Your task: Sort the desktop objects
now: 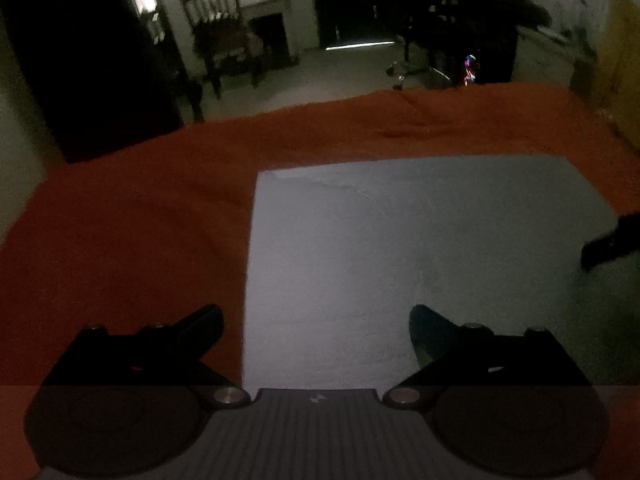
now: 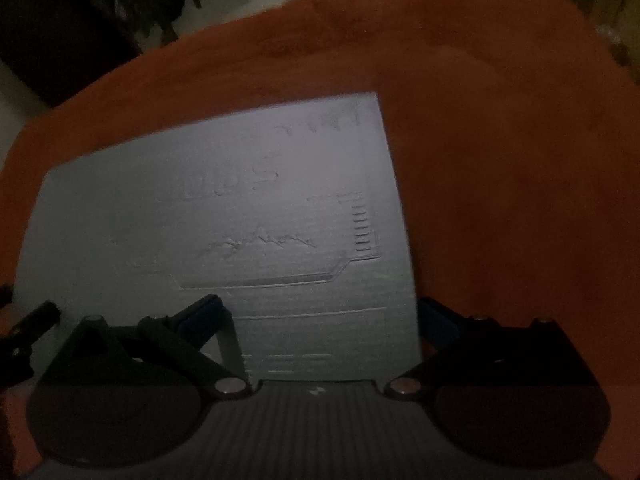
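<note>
A pale grey mat [image 1: 420, 248] with embossed lines lies on an orange-red cloth [image 1: 140, 208]; the mat [image 2: 224, 208] fills the middle of the right wrist view. My left gripper [image 1: 316, 332] hovers open over the mat's near left edge, nothing between its fingers. My right gripper [image 2: 320, 320] is open over the mat's near right corner, also holding nothing. A dark piece of the other gripper [image 1: 612, 240] pokes in from the right edge, and another dark piece [image 2: 24, 328] shows at the left edge. No loose desktop objects are visible on the mat.
The orange-red cloth [image 2: 500, 120] covers the whole table around the mat. Beyond the far edge is a dim room with a wooden chair [image 1: 224, 36], a dark cabinet [image 1: 80, 60] at the left and dark furniture [image 1: 460, 20] at the right.
</note>
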A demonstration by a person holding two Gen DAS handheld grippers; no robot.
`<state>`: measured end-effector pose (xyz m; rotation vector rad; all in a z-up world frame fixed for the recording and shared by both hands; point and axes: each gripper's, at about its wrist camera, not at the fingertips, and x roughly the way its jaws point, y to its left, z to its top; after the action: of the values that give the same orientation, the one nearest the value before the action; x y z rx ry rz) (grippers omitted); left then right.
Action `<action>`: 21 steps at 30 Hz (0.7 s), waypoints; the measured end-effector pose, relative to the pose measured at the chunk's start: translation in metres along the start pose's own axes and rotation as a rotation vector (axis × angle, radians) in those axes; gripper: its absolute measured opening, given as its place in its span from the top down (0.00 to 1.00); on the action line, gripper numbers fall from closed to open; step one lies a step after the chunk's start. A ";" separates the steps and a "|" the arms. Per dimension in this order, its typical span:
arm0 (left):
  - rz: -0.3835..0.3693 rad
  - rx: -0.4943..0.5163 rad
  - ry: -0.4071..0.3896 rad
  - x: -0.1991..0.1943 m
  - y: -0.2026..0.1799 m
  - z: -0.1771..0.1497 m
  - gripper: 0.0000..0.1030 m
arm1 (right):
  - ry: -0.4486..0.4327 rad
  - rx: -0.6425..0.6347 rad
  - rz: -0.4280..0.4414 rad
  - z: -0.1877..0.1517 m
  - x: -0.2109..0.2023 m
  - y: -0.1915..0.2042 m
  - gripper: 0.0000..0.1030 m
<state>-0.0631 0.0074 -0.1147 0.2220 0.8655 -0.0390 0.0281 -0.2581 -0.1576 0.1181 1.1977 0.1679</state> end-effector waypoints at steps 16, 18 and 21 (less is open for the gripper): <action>-0.172 -0.200 -0.023 -0.008 0.027 -0.002 0.04 | -0.079 -0.024 0.010 -0.013 -0.005 0.004 0.00; -0.134 -0.153 -0.073 -0.021 0.026 0.003 0.03 | -0.078 -0.004 0.037 -0.011 -0.006 0.002 0.00; -0.078 -0.080 -0.042 -0.020 0.017 0.003 0.04 | -0.092 0.007 0.047 -0.012 -0.010 0.001 0.00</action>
<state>-0.0715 0.0224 -0.0941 0.1124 0.8322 -0.0813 0.0137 -0.2590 -0.1524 0.1583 1.1047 0.1972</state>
